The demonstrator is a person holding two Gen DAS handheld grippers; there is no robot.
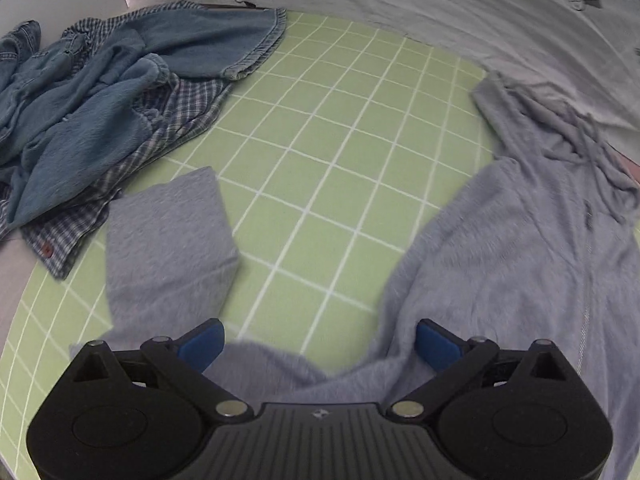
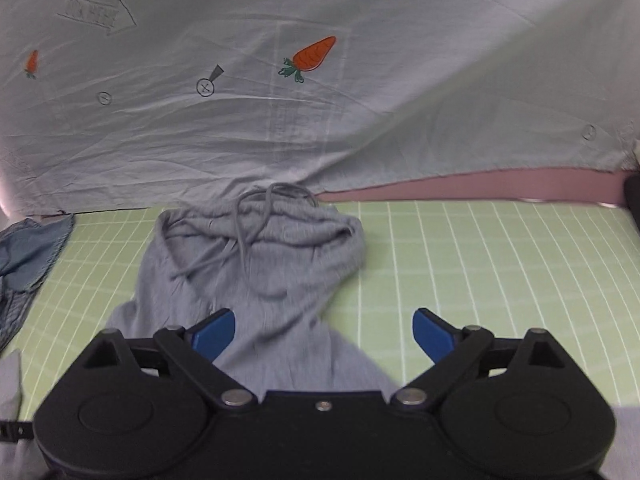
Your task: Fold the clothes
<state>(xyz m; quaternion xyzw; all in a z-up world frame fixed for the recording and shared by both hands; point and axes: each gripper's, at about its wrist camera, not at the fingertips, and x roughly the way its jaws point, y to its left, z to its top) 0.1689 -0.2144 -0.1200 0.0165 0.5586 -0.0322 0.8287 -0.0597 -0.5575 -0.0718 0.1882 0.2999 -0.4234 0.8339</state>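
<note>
The grey pants [image 2: 256, 256] lie spread on the green checked mat [image 1: 340, 128], waistband and drawstring toward the far edge, one leg [image 1: 168, 240] bent out to the side. My left claw [image 1: 318, 344] and right claw [image 2: 324, 334] both stand wide apart, holding nothing. I'd judge the next fold goes best if I pinch hem and waistband evenly and smooth the cloth first. A heap of blue clothes [image 1: 92, 92] sits near; a pale sheet with carrots [image 2: 312, 54] hangs behind.
</note>
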